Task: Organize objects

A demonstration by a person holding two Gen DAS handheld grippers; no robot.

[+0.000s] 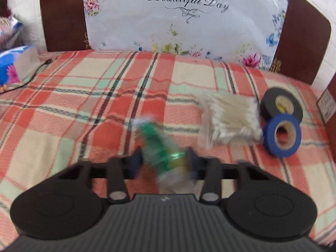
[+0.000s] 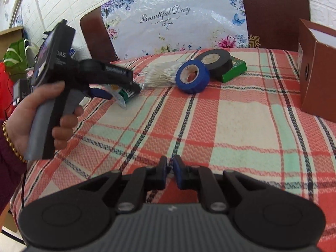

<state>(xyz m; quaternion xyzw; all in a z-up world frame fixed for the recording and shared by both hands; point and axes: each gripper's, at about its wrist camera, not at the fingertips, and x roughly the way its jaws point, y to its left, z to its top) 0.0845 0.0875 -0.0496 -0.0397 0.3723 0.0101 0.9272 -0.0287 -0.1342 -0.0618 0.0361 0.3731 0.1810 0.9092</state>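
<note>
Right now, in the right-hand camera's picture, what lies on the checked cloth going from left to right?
Green packet held in the left tool → cotton swabs → blue tape → black tape → green box → brown box.

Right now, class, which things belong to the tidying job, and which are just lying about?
Job:
- green-and-clear packet, held by left gripper
- cotton swabs
- blue tape
- black tape
- green box
- brown box

Lying about:
- floral bag
- black cable
</note>
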